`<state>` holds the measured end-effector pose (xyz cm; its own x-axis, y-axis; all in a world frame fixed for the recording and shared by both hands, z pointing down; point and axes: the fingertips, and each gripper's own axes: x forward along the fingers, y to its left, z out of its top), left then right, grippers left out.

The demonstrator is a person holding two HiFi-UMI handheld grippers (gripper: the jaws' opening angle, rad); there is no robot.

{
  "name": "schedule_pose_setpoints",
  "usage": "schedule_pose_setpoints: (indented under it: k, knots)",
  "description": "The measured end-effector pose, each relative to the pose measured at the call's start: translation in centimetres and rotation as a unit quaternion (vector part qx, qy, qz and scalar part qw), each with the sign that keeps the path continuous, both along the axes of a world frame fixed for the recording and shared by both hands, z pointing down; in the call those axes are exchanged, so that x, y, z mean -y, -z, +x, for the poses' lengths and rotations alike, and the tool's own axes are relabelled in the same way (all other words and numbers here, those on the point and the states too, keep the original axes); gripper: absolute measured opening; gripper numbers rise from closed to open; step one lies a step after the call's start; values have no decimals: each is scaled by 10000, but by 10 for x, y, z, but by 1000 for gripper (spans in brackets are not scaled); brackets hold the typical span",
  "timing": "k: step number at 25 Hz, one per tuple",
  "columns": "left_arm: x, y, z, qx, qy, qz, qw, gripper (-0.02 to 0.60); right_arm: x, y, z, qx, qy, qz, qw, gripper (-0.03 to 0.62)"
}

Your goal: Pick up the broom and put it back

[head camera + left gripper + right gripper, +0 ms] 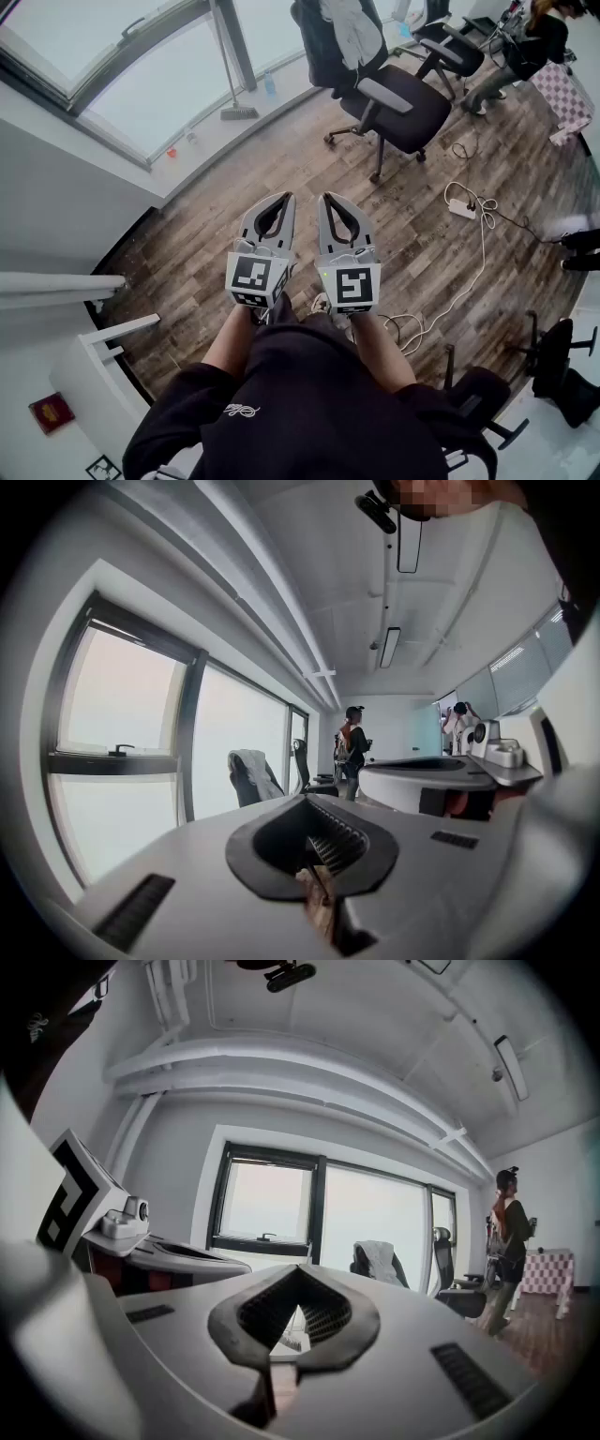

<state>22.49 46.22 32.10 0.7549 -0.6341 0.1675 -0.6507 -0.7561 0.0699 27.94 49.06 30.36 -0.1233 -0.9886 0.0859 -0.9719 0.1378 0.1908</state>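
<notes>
The broom (pixel 233 91) leans upright against the window, its grey head on the white sill at the far side of the room. Both grippers are held side by side in front of the person, over the wooden floor and well short of the broom. The left gripper (pixel 284 198) has its jaws together with nothing between them; in the left gripper view it (pixel 309 801) points along the window wall. The right gripper (pixel 327 199) is also shut and empty. Through the right gripper (pixel 298 1271) loop a small bristly shape (pixel 290 1340) shows, too small to tell what it is.
A black office chair (pixel 405 114) stands ahead to the right, and another with a grey jacket (pixel 345 36) is behind it. A power strip (pixel 462 208) with a white cable (pixel 474 272) lies on the floor at right. A person (pixel 536 45) sits far right. White shelves (pixel 58 281) stand at left.
</notes>
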Motion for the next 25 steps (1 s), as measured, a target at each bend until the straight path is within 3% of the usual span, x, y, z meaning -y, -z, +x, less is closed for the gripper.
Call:
schedule_pose_setpoints:
  k: [3,9,14,19,25]
  knots:
    - [13,-4,-21,8,100,-39,9999,0,16,-3,-23,433,32,-38,9991,21]
    - [44,-25,-90,204,587,-167,9979,0,53,-7,-105,-204,835,-71,9963,21]
    - [84,-21,-172,139,1214,-155,9924,0,92,-6,-170,-24,1296,-162,9914,21]
    - [103,-21,-240,9,1496,-127,9887,0,115,-13,-238,299,1758,-349,9833,21]
    - [129,-33,-276,-265,1518,-402,9872,0,142,-13,-280,-555,1794,-474,9811,21]
